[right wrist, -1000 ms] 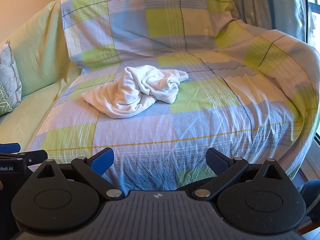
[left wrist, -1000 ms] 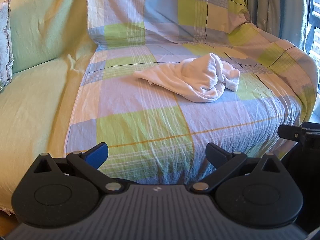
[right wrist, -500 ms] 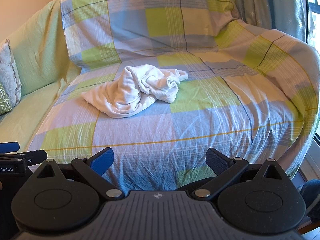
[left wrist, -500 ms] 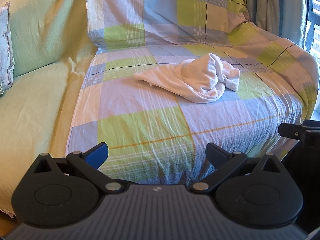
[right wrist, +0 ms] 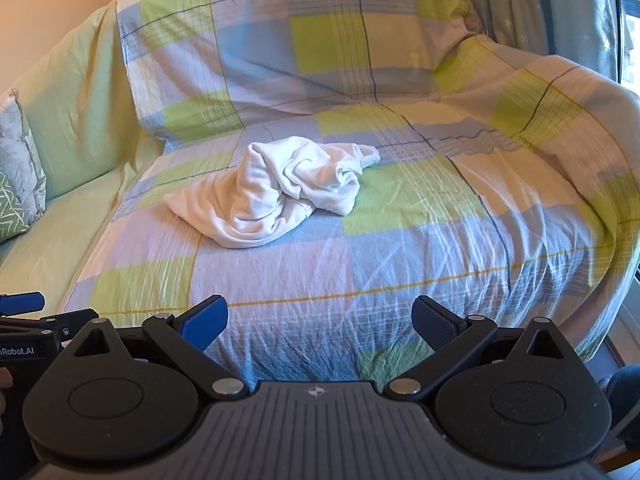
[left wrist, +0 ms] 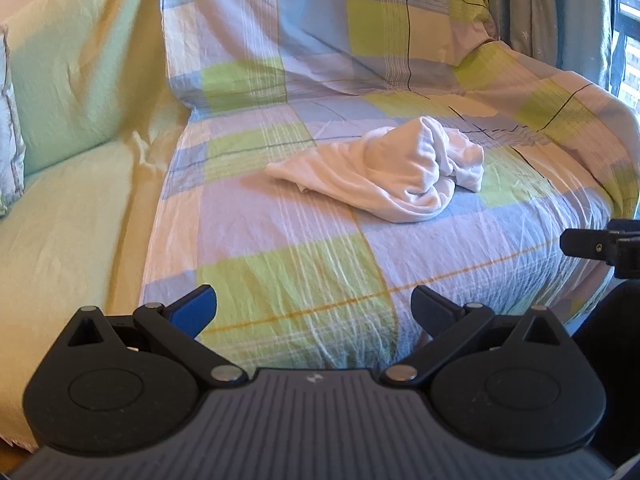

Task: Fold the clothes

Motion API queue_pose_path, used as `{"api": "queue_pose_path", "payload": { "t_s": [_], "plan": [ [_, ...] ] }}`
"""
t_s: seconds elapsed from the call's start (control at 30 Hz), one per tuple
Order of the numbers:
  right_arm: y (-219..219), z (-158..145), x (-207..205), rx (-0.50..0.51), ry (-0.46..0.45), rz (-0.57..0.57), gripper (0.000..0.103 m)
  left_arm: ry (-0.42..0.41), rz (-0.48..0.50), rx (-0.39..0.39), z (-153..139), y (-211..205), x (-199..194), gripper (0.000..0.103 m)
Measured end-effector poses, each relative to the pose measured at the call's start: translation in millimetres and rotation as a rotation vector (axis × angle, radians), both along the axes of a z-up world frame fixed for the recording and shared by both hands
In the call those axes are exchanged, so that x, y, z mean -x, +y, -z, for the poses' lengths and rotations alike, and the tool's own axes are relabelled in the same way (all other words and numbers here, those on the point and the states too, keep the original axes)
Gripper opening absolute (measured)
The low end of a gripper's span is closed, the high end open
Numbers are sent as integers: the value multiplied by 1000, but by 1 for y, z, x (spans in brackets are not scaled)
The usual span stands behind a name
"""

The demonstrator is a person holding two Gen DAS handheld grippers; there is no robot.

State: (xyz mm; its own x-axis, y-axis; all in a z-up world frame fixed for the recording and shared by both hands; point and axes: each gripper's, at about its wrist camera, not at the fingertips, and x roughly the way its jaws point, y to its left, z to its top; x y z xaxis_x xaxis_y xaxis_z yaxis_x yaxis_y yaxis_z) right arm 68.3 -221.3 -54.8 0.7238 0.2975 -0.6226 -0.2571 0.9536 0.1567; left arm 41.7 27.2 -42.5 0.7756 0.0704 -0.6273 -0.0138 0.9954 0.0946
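Observation:
A crumpled white garment (left wrist: 392, 172) lies in a heap on the checked sheet over the sofa seat; it also shows in the right wrist view (right wrist: 280, 192). My left gripper (left wrist: 314, 310) is open and empty, held back over the seat's front edge, well short of the garment. My right gripper (right wrist: 320, 320) is open and empty too, in front of the sofa's front edge. The right gripper's tip shows at the right edge of the left wrist view (left wrist: 592, 242); the left gripper's tip shows at the left edge of the right wrist view (right wrist: 48, 320).
The sofa carries a blue, green and white checked sheet (right wrist: 400, 248) on its right part and a plain green cover (left wrist: 72, 216) on the left. A patterned cushion (right wrist: 16, 184) stands at the far left. Grey curtains (right wrist: 552, 8) hang behind the right arm.
The left wrist view has crept slightly forward and right, so the garment sits a little lower in it. The right gripper has barely moved. Both stay open.

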Motion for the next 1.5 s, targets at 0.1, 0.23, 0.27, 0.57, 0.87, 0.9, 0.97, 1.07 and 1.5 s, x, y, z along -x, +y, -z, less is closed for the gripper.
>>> {"api": "queue_pose_path", "payload": {
  "t_s": [0.1, 0.23, 0.27, 0.57, 0.87, 0.9, 0.97, 1.07, 1.5],
  "plan": [
    [5, -6, -17, 40, -23, -51, 96, -33, 29, -63, -3, -6, -17, 102],
    [13, -6, -42, 131, -43, -132, 94, -33, 80, -75, -5, -10, -47, 102],
    [14, -6, -48, 156, -47, -152, 94, -28, 100, -83, -4, -12, -55, 102],
    [31, 6, -104, 384, -87, -336, 67, 13, 378, -173, 20, -40, -107, 102],
    [69, 55, -142, 664, -178, -591, 46, 64, 658, -233, 47, -70, -147, 74],
    [70, 58, -145, 681, -192, -603, 46, 63, 690, -254, 51, -73, -148, 72],
    [73, 64, -150, 714, -221, -626, 46, 59, 732, -293, 58, -80, -150, 68],
    [77, 74, -157, 764, -263, -661, 46, 33, 753, -318, 68, -84, -156, 65],
    [47, 24, -162, 527, -231, -585, 6, -29, 646, -50, -23, -18, -150, 12]
  ]
}}
